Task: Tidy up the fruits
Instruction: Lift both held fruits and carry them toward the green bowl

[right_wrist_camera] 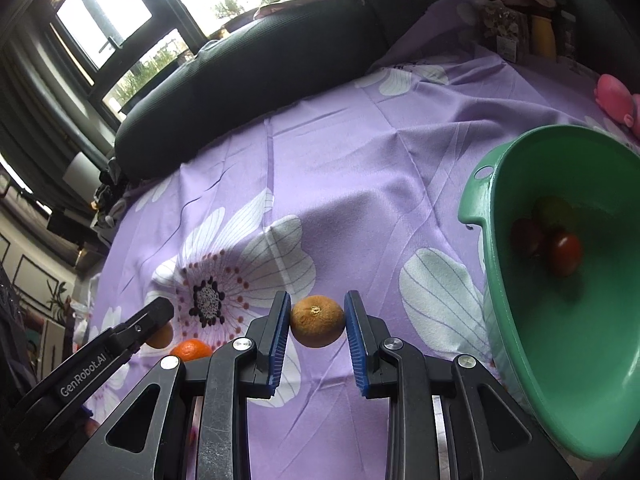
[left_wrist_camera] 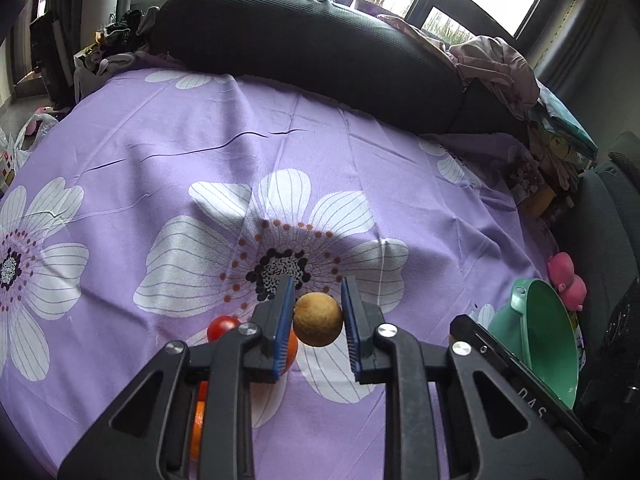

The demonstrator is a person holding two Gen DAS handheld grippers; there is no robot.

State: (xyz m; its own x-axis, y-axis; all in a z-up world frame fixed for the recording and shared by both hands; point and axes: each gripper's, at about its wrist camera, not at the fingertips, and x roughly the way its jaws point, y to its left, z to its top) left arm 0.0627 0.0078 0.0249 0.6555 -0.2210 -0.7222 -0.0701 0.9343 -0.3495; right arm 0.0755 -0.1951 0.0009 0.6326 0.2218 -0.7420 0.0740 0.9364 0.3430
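My left gripper (left_wrist_camera: 317, 312) is shut on a yellowish-brown round fruit (left_wrist_camera: 318, 319), held above the purple flowered cloth (left_wrist_camera: 200, 152). Below its left finger lie a red tomato (left_wrist_camera: 222, 327) and an orange (left_wrist_camera: 291, 350), partly hidden. My right gripper (right_wrist_camera: 317, 320) is shut on a dull orange fruit (right_wrist_camera: 317, 321) above the cloth. The green bowl (right_wrist_camera: 520, 320) stands to its right and holds a red tomato (right_wrist_camera: 565, 254) and darker fruits (right_wrist_camera: 554, 210). In the right wrist view the left gripper (right_wrist_camera: 160, 312) shows at the left, by a bright orange (right_wrist_camera: 192, 350).
A dark bolster cushion (left_wrist_camera: 304, 44) lies along the far edge of the cloth. A pink toy (left_wrist_camera: 566, 280) sits behind the green bowl (left_wrist_camera: 548, 340) on the right. Clothes and packets are heaped at the far right (left_wrist_camera: 552, 148). Windows are behind.
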